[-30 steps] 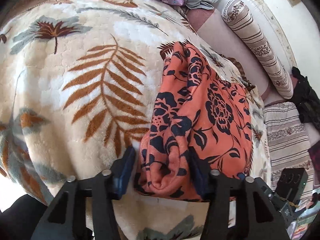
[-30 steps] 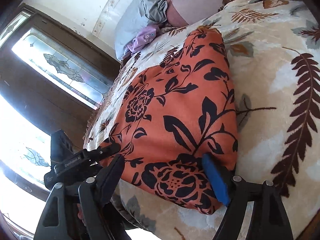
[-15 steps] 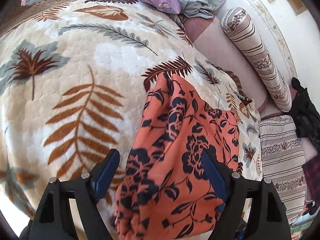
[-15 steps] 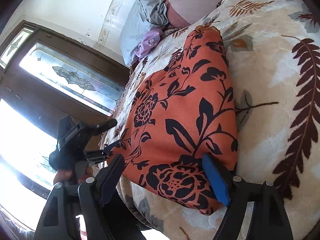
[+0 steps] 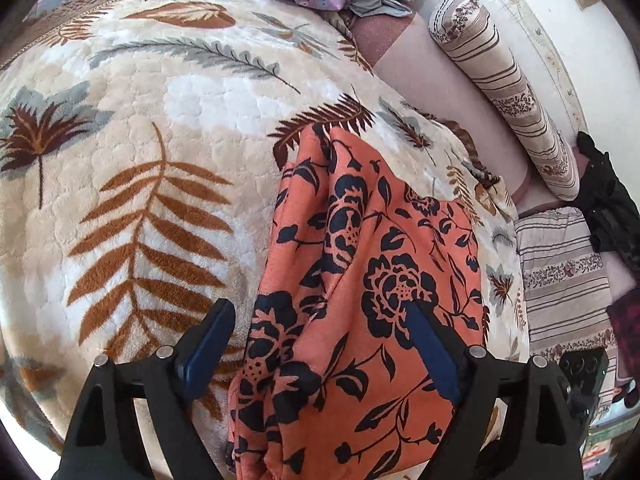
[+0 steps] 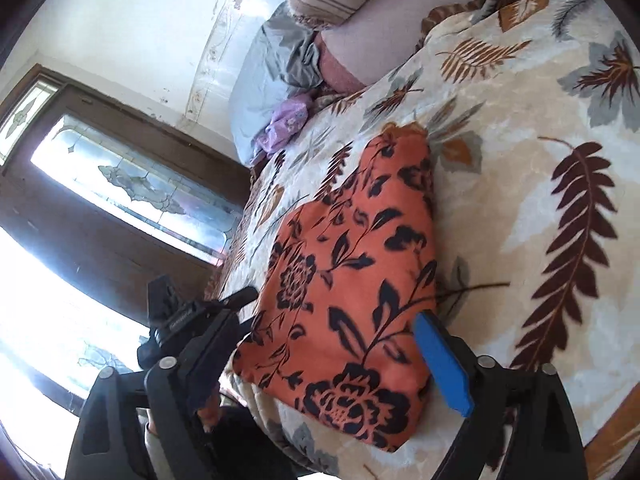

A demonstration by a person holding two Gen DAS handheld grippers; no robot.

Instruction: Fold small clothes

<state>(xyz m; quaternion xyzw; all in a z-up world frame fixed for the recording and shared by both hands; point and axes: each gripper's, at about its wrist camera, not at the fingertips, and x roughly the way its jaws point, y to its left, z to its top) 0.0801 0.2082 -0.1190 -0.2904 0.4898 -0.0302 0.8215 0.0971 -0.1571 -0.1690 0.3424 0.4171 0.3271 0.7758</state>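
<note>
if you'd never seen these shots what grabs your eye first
The orange garment with bold black flowers, lying folded on the cream leaf-print blanket, right in front of both sets of open jaws. Next, the striped bolster along the wall and the bright stained-glass window behind the bed.

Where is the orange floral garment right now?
The orange floral garment lies on the leaf-print blanket near its front edge, between both open grippers' fingers in each wrist view.

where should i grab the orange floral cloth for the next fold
Probably the near short edge of the orange cloth, at its two corners, one gripper each, coming from the bed's near side. It lies flat on the blanket as a long folded strip running away from both open grippers, left gripper and right gripper, so that end could lift over the far one.
</note>
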